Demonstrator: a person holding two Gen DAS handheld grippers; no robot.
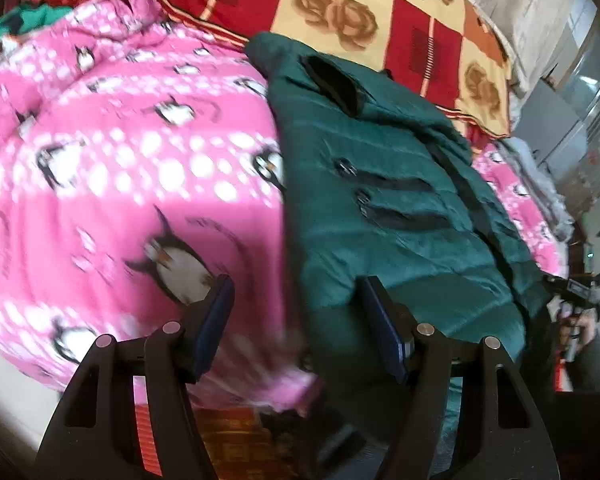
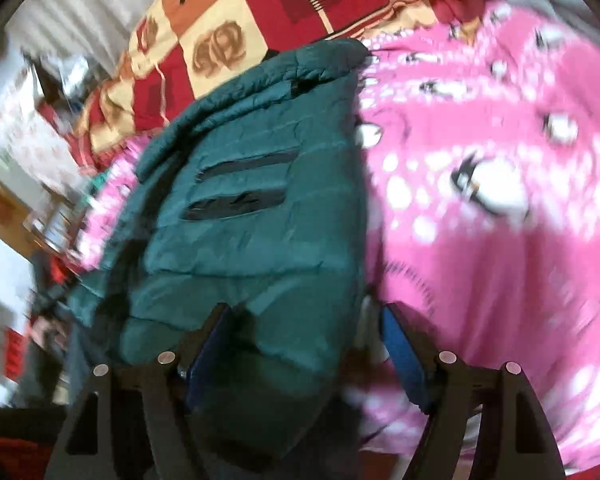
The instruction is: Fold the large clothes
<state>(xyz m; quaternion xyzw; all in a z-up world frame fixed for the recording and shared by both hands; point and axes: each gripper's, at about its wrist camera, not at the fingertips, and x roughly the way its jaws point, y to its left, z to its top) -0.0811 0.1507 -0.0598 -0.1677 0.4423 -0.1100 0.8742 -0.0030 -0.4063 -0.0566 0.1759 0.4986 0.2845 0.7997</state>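
Note:
A dark green puffer jacket (image 1: 384, 200) lies folded lengthwise on a pink penguin blanket (image 1: 112, 184); two black zip pockets face up. My left gripper (image 1: 296, 292) is open above the jacket's near left edge, holding nothing. In the right wrist view the same jacket (image 2: 244, 216) lies left of centre on the pink blanket (image 2: 500, 240). My right gripper (image 2: 304, 320) is open over the jacket's near hem, its left finger over the green fabric, its right finger at the jacket's edge. The right gripper also shows in the left wrist view (image 1: 576, 304) at the far right.
A red and cream checked quilt (image 1: 340, 12) lies behind the jacket, also in the right wrist view (image 2: 228, 40). A green garment (image 1: 24, 20) sits at the far left. Room furniture (image 2: 24, 184) stands beyond the bed's left side.

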